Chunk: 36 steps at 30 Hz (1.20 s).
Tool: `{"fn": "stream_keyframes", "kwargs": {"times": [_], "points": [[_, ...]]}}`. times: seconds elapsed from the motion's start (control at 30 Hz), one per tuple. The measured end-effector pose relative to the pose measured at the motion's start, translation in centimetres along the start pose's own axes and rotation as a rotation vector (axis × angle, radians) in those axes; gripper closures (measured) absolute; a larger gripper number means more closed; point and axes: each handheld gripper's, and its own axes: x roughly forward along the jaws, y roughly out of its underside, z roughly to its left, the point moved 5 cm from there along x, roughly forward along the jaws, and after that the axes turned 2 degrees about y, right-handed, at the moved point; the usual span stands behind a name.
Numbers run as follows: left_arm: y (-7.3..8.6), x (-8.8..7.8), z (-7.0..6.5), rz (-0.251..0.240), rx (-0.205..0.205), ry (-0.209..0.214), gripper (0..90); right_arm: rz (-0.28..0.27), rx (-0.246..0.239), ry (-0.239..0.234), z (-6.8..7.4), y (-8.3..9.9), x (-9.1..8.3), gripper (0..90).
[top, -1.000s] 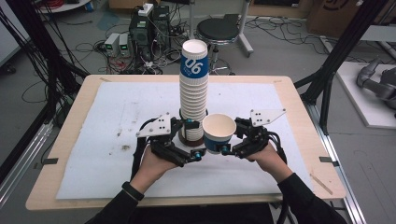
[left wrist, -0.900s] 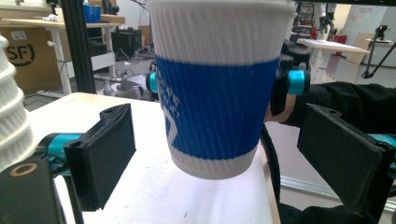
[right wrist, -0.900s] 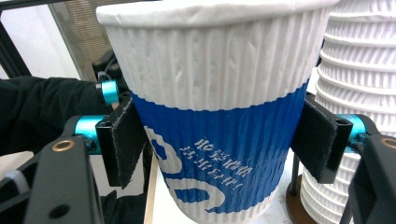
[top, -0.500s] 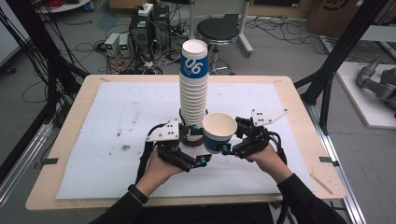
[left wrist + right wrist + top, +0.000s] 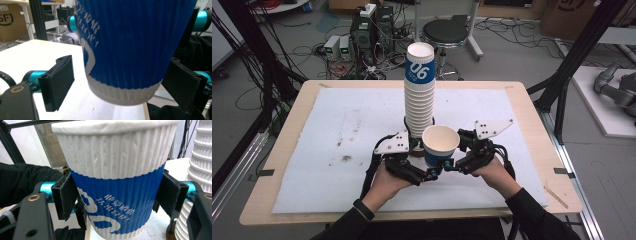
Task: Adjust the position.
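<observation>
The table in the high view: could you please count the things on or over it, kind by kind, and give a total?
Stack of nested paper cups: 1
Single paper cup, held in the right gripper: 1
Hand-held grippers, the right one and the left gripper: 2
White mat covering the table: 1
Total: 5

One loose paper cup [image 5: 440, 145] stood beside one tall stack of cups [image 5: 419, 95] on one surface [image 5: 522, 100], between two claws: left claw [image 5: 430, 173], right claw [image 5: 451, 166].

upright blue-and-white ribbed paper cup [image 5: 440, 145] beside tall cup stack [image 5: 419, 95]
</observation>
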Motion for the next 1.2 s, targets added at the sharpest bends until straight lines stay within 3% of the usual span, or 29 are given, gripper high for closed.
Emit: {"fn": "stream_keyframes", "kwargs": {"times": [0.37,0.53,0.83,1.07,1.2], "points": [[0.07,0.09,-0.29,0.003,0.008,0.026,29.1,0.011,-0.001,-0.005,0.09,0.27,0.37,25.7],[0.12,0.09,-0.24,0.005,0.007,0.026,29.6,0.008,-0.003,-0.004,0.07,0.35,0.39,24.5],[0.49,0.44,-0.29,0.021,0.003,0.037,29.6,-0.024,0.012,-0.011,0.3,-0.2,0.29,14.6],[0.62,0.6,-0.39,0.03,0.004,0.041,29.6,-0.043,0.029,-0.004,0.28,-0.44,0.22,16.5],[0.57,0.6,-0.49,0.02,0.0,0.05,29.1,-0.049,0.007,-0.008,0.42,-0.52,0.05,20.9]]}}
